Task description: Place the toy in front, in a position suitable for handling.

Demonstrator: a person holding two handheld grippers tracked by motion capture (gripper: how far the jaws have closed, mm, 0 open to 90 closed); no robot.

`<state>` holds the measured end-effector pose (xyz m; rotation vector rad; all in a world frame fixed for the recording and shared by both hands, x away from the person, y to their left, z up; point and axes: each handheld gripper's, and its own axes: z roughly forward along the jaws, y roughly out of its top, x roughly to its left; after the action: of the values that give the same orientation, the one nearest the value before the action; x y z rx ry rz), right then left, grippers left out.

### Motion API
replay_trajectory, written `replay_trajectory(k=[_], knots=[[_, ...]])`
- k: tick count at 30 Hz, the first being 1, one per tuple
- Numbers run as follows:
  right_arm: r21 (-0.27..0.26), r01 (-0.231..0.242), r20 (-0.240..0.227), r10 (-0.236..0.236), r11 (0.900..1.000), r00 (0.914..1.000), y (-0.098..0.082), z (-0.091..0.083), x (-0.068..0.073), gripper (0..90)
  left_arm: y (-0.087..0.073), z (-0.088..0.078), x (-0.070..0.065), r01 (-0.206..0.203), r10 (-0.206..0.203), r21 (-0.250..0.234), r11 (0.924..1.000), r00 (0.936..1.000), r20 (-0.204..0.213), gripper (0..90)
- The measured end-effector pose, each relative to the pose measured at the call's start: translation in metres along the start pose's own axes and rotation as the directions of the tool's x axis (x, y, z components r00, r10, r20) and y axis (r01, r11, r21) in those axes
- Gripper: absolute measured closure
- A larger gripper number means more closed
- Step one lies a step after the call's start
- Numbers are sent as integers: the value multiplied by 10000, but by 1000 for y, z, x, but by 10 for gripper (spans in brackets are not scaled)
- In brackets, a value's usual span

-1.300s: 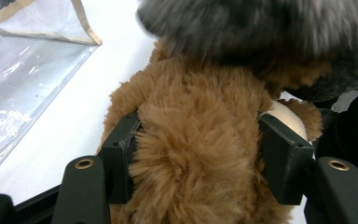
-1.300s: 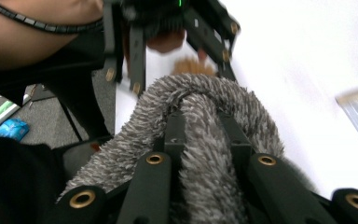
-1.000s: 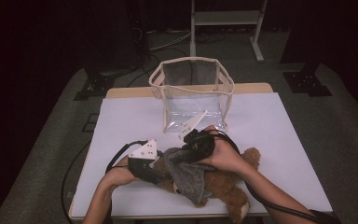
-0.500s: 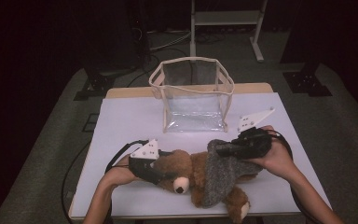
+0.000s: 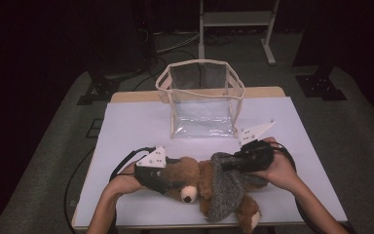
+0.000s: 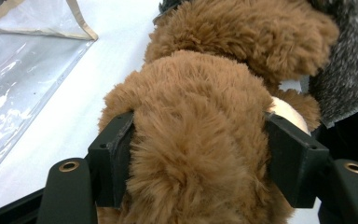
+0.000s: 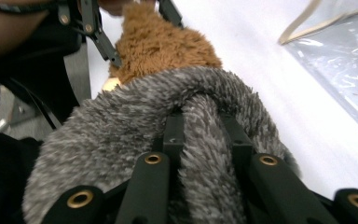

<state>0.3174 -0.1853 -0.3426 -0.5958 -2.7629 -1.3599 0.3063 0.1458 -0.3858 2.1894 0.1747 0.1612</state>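
Two grippers hold one plush bear point(image 5: 197, 178), which lies on the white table point(image 5: 126, 126) in front of the clear bag point(image 5: 202, 100). It looks light and floppy, so the bulky fur is the best place to take hold. The left gripper point(image 6: 200, 154), its jaws just eased wider, clasps the brown head. The right gripper point(image 7: 203, 135) is clenched on the grey garment point(image 7: 135, 116). Each gripper view shows its own pinch; the high view shows the bag upright and open.

Black hand-held grippers point(image 5: 175, 181), brass-ringed holes, seemingly bare forearms.
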Motion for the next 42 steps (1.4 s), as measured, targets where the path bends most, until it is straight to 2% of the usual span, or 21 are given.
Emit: replay_trajectory(k=[4, 9, 13, 16, 19, 21, 22, 23, 26, 27, 30, 34, 38, 40, 42], knots=[[-381, -277, 299, 289, 9989, 9991, -10, -31, -3, 763, 0, 0, 0, -28, 28, 17, 10000, 10000, -2, 307], [-828, -493, 1245, 594, 9953, 9904, -20, -89, -5, 765, 0, 0, 1, -18, 18, 38, 10000, 10000, 13, 306], [-1092, -636, 2169, 862, 9920, 9724, -29, -135, -2, 765, 1, 0, 2, -107, 107, 110, 9999, 9999, 37, 304], [-1186, -632, 2740, 939, 9909, 9571, -35, -162, 2, 765, 1, 0, 2, -73, 73, 85, 9999, 10000, 45, 303], [-1144, -586, 3199, 927, 9917, 9429, -37, -181, 8, 764, 1, 0, 1, -72, 71, 104, 9999, 10000, 36, 302], [-1099, -614, 3260, 944, 9920, 9407, -38, -188, 9, 764, 1, 0, 1, -78, 77, 132, 9999, 10000, 34, 300], [-902, -545, 3426, 824, 9944, 9359, -37, -188, 10, 764, 1, 0, 1, -82, 81, 133, 9999, 10000, 32, 300], [-887, -550, 3435, 824, 9945, 9355, -37, -188, 11, 763, 1, 0, 1, -87, 87, 131, 9999, 10000, 34, 300], [-653, -556, 3206, 738, 9963, 9443, -35, -173, 9, 762, 1, 0, 2, -131, 131, 159, 9998, 9999, 40, 299], [-562, -560, 3028, 704, 9969, 9505, -35, -164, 7, 761, 2, 0, 2, -141, 140, 163, 9998, 9999, 40, 300], [-283, -516, 2426, 569, 9983, 9685, -32, -129, 0, 761, 2, 0, 1, -156, 155, 164, 9997, 9999, 34, 300], [151, -385, 1329, 362, 9991, 9905, -26, -67, -7, 760, 2, 0, 1, -144, 144, 132, 9998, 9999, 28, 299], [590, -97, 468, 70, 9982, 9989, -18, -10, -7, 760, 1, 0, 1, -154, 154, 146, 9998, 9999, 34, 298], [335, -19, 194, 13, 9994, 9998, -11, 3, -6, 760, 1, 0, 1, -135, 134, 118, 9998, 9999, 65, 293], [-135, -42, -463, 36, 9999, 9989, -2, 9, -4, 760, 1, 1, 1, -164, 163, 112, 9998, 9998, 57, 293]])
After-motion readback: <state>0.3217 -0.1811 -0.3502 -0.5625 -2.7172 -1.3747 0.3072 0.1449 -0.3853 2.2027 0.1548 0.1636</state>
